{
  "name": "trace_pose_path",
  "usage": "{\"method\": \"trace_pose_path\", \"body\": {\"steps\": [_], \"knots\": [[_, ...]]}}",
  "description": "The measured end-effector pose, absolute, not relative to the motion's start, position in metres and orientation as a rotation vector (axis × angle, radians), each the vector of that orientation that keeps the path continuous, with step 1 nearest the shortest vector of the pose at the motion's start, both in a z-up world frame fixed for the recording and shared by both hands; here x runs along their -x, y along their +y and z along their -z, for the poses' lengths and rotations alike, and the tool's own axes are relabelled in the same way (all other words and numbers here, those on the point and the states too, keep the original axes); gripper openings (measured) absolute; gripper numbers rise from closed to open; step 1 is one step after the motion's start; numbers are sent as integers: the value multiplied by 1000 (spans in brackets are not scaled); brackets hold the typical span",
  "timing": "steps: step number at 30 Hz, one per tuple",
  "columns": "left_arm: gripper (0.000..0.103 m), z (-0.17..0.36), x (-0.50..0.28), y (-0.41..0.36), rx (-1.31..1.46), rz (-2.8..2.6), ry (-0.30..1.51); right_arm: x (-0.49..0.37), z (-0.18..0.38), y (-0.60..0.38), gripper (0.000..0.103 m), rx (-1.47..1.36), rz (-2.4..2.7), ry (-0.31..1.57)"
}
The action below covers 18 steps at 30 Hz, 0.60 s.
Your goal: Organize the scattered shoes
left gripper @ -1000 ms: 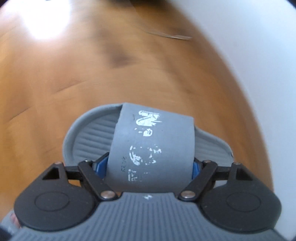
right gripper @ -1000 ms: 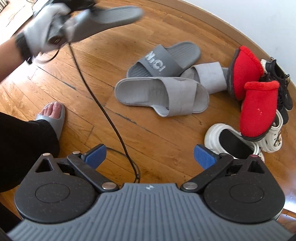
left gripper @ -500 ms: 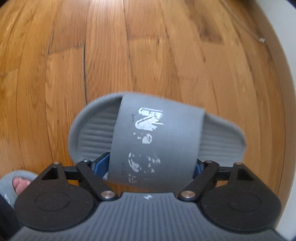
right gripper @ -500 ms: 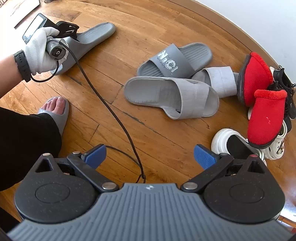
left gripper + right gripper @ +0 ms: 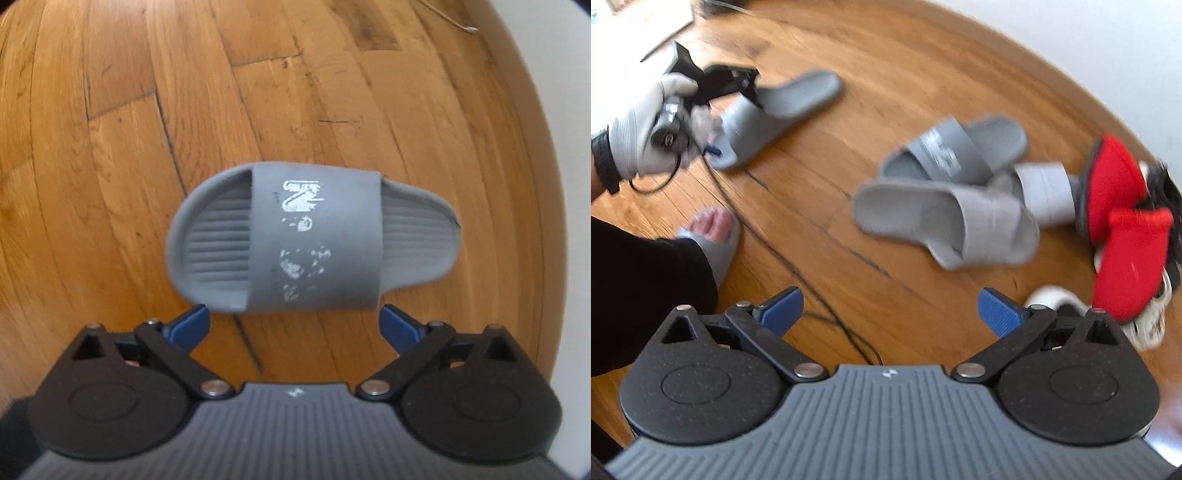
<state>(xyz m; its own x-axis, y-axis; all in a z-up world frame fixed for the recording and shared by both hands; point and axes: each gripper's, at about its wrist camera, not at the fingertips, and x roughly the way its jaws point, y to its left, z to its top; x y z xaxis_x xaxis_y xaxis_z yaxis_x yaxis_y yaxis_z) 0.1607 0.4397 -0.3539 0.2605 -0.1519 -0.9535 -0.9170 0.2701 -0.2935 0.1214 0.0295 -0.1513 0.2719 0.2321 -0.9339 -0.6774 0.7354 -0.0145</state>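
A dark grey slide slipper [image 5: 314, 240] with worn white print lies flat on the wooden floor, just beyond my left gripper [image 5: 291, 317]. That gripper's jaws are opening, and its blue pads stand clear of the strap with nothing pressed between them. In the right wrist view the same slipper [image 5: 783, 107] lies at the upper left beside the gloved hand [image 5: 639, 140] holding the left gripper. My right gripper [image 5: 890, 301] hangs open above bare floor, holding nothing. Its matching printed slide [image 5: 956, 151] lies in the pile to the right.
Two light grey slides [image 5: 945, 221] [image 5: 1045, 192], two red slippers [image 5: 1115, 181], a white clog [image 5: 1052, 299] and a black shoe [image 5: 1163, 184] crowd the right. A person's foot in a grey slide [image 5: 713, 229] and a black cable [image 5: 798, 273] are at left. A white wall [image 5: 569, 184] borders the floor.
The left gripper lowered the grey slipper to the floor and spread its jaws off the strap; the slipper now lies free. The right wrist view has shifted slightly and blurred.
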Motion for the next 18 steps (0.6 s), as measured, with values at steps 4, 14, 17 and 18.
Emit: {"method": "trace_pose_path", "body": {"steps": [4,14,17,18], "knots": [[102,324,-110,451,1185,-755,1070,-135,165,57,102,454,-713,1095],[102,329,-30,495,1202,-1009,988,-173,234,263,102,543,-1022,892],[102,322,-20,492,1171,-1022,1011,-172,255,307,102,597,-1066,882],[102,317,-10,489,1160,-1018,1014,-172,266,325,102,622,-1080,883]]}}
